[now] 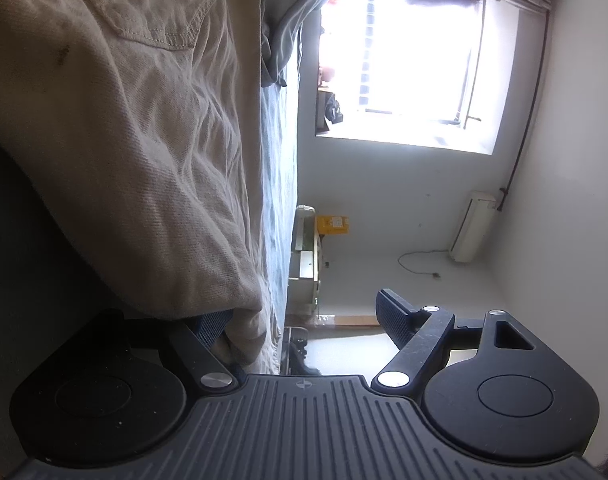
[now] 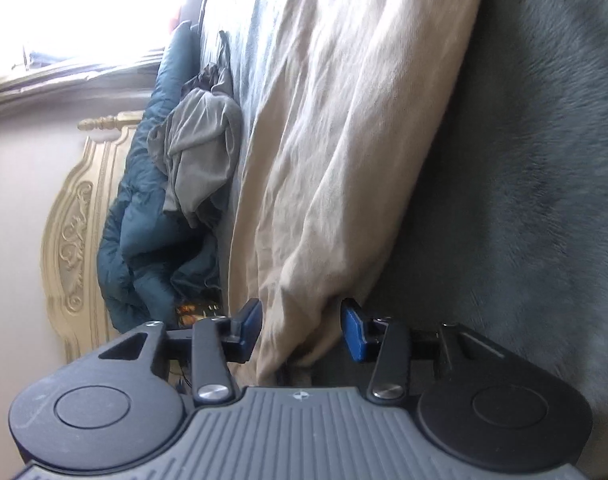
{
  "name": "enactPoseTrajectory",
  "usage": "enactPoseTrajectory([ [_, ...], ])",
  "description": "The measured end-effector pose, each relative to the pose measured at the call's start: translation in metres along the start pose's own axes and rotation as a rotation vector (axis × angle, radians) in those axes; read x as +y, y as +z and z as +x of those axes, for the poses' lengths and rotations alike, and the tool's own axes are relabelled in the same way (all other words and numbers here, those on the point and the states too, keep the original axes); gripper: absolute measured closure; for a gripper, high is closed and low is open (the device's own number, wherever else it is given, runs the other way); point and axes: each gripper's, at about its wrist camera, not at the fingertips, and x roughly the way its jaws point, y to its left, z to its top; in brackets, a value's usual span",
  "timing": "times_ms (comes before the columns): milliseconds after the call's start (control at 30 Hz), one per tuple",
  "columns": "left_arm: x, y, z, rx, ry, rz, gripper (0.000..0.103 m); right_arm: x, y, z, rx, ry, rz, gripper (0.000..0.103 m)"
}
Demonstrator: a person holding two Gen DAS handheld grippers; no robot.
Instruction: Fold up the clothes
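- The bed (image 2: 544, 160), under a grey-blue fuzzy cover, fills the right side of the right wrist view; in the left wrist view it shows as a narrow blue strip down the middle of the frame (image 1: 277, 184).
- The beige trousers (image 1: 143, 140) lie on the bed. In the left wrist view they fill the upper left and centre left, and a stitched pocket (image 1: 163, 4) sits at the top. Their long axis runs from the top of the frame down to the lower middle, where the cloth narrows to an end.
- In the right wrist view the trousers (image 2: 344, 120) run the same way, as a wide creased band from the top centre down to the lower centre, tapering as they near the claw.
- A dark teal quilt (image 2: 143, 220) lies bunched at centre left of the right wrist view, with a crumpled grey garment (image 2: 199, 152) on top of it, beside the trousers.
- A carved pale headboard (image 2: 71, 240) stands at the left edge of that view.
- A bright window (image 1: 416, 60) fills the upper right of the left wrist view.
- The left claw (image 1: 304, 320) stands wide open. One finger lies under the end of the trousers and the other stands well clear in the lower right, so nothing is gripped.
- The right claw (image 2: 301, 330) is partly open. The tapered end of the trousers passes between its blue pads (image 2: 354, 334), with a gap at each pad; it has no hold on the cloth.
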Motion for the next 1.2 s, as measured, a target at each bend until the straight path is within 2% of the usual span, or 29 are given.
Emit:
enactPoseTrajectory([
  [167,-0.001,-0.001,0.001,0.002,0.003,0.001,0.025,0.023,0.001,0.000,0.006,-0.018,-0.096,0.056],
  [533,0.001,-0.001,0.000,0.003,0.001,-0.008,0.026,0.018,0.025,0.021,0.016,-0.060,-0.034,0.058],
  [667,0.003,-0.001,0.001,0.005,0.003,-0.012,0.026,0.015,0.029,0.026,0.016,-0.069,-0.025,0.067],
  [767,0.006,-0.001,-0.001,0.007,0.008,-0.017,0.027,0.011,0.032,0.029,0.010,-0.075,-0.016,0.080],
  [867,0.008,0.000,-0.001,0.009,0.015,-0.025,0.030,0.007,0.032,0.032,0.003,-0.055,-0.029,0.089],
  [933,0.010,0.001,-0.001,0.011,0.018,-0.032,0.032,0.011,0.029,0.031,-0.014,-0.027,-0.111,0.096],
  [1033,0.011,0.003,-0.002,0.014,0.023,-0.039,0.034,0.022,0.023,0.027,-0.044,0.002,-0.275,0.098],
  [1100,0.013,0.004,-0.003,0.016,0.030,-0.043,0.036,0.028,0.018,0.025,-0.060,-0.016,-0.423,0.099],
  [1200,0.017,0.005,-0.003,0.024,0.047,-0.047,0.039,0.016,0.017,0.030,-0.042,-0.069,-0.487,0.100],
])
